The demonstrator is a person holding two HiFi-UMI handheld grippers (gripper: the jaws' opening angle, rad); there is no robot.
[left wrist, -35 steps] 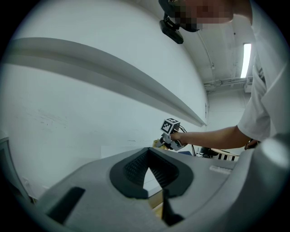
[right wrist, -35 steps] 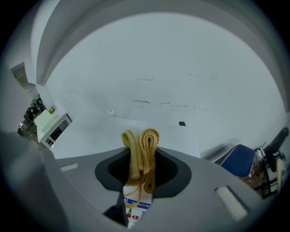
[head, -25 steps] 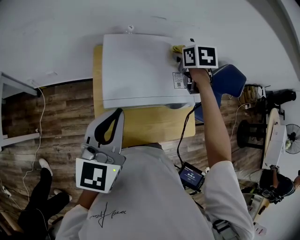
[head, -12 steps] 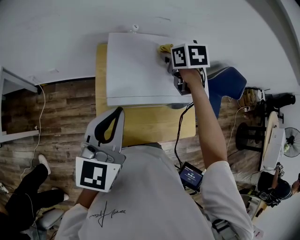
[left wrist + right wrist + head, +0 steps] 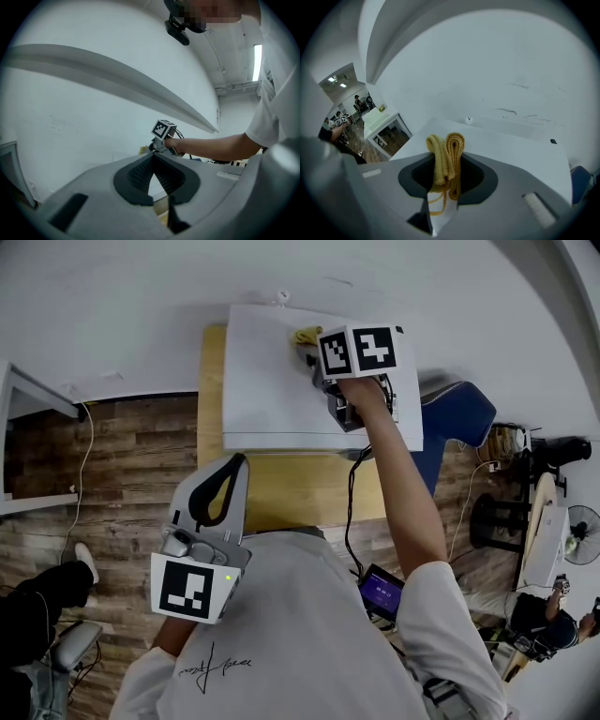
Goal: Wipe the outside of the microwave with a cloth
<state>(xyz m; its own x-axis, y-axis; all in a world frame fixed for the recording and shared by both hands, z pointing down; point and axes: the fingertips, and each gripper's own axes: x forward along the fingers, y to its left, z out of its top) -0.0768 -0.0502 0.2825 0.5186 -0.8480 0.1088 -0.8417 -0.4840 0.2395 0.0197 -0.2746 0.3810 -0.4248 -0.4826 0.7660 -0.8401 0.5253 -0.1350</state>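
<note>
The white microwave point(image 5: 272, 390) stands on a wooden table point(image 5: 281, 488) against the wall. My right gripper point(image 5: 312, 351) reaches over its top near the back edge, shut on a folded yellow cloth point(image 5: 306, 336) that rests on that top. In the right gripper view the cloth point(image 5: 447, 154) sticks up between the jaws of the right gripper point(image 5: 446, 164), with the microwave top point(image 5: 501, 145) just beyond. My left gripper point(image 5: 236, 465) is held back near my chest over the table's front, shut with nothing in it. The left gripper point(image 5: 153, 157) looks toward the right gripper's marker cube point(image 5: 164, 128).
A blue chair point(image 5: 457, 413) stands right of the table. A white desk point(image 5: 28, 395) is at the far left, and another person's leg point(image 5: 37, 596) shows at lower left. A cable runs down to a small screen device point(image 5: 380, 592). The white wall point(image 5: 141, 296) is behind the microwave.
My right gripper has slid the cloth leftward along the back of the microwave's top, from near the right end toward the middle. The left gripper has stayed put.
</note>
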